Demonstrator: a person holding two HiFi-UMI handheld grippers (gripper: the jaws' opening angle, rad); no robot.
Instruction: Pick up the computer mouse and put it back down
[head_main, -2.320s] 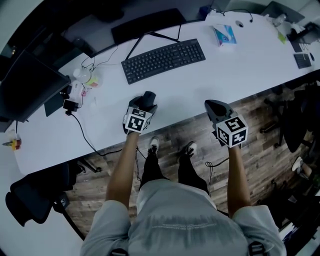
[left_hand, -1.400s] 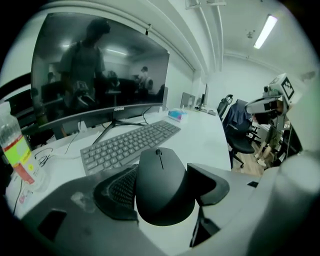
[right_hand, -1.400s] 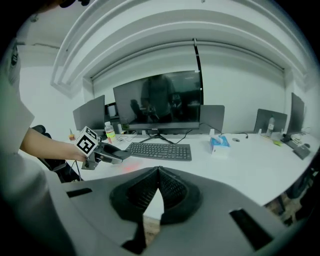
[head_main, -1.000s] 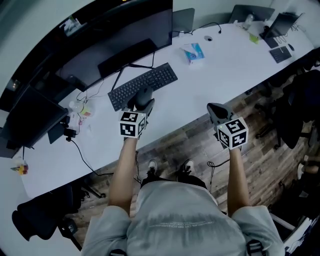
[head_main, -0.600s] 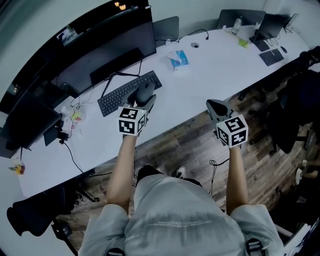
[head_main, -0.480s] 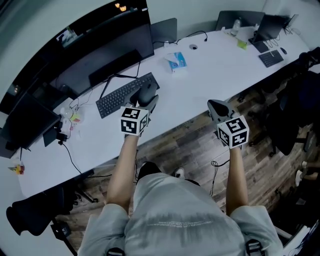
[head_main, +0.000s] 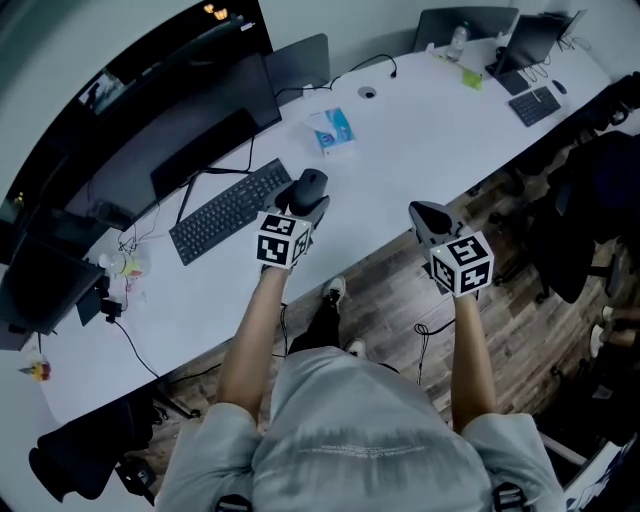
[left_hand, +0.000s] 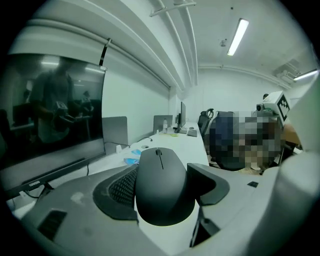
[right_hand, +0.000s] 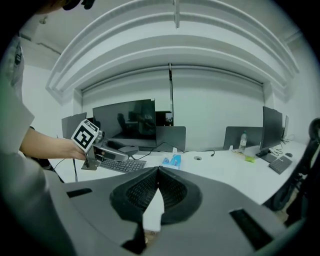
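The black computer mouse (head_main: 312, 182) sits between the jaws of my left gripper (head_main: 306, 194), which is shut on it and holds it above the white desk (head_main: 420, 130). In the left gripper view the mouse (left_hand: 162, 182) fills the gap between both fingers, its wheel facing up. My right gripper (head_main: 424, 212) hovers off the desk's front edge over the wooden floor, jaws shut on nothing. The right gripper view shows its pads (right_hand: 170, 192) pressed together, and the left gripper (right_hand: 94, 145) far off to the left.
A black keyboard (head_main: 230, 210) lies left of the mouse, below a large dark monitor (head_main: 180, 130). A blue packet (head_main: 332, 130) lies farther back. More monitors and a small keyboard (head_main: 538, 100) stand at the far right end. Dark chairs (head_main: 600, 190) stand on the floor at right.
My left gripper, still holding the mouse, has shifted from over the keyboard's right end to its right side. The right gripper has stayed where it was.
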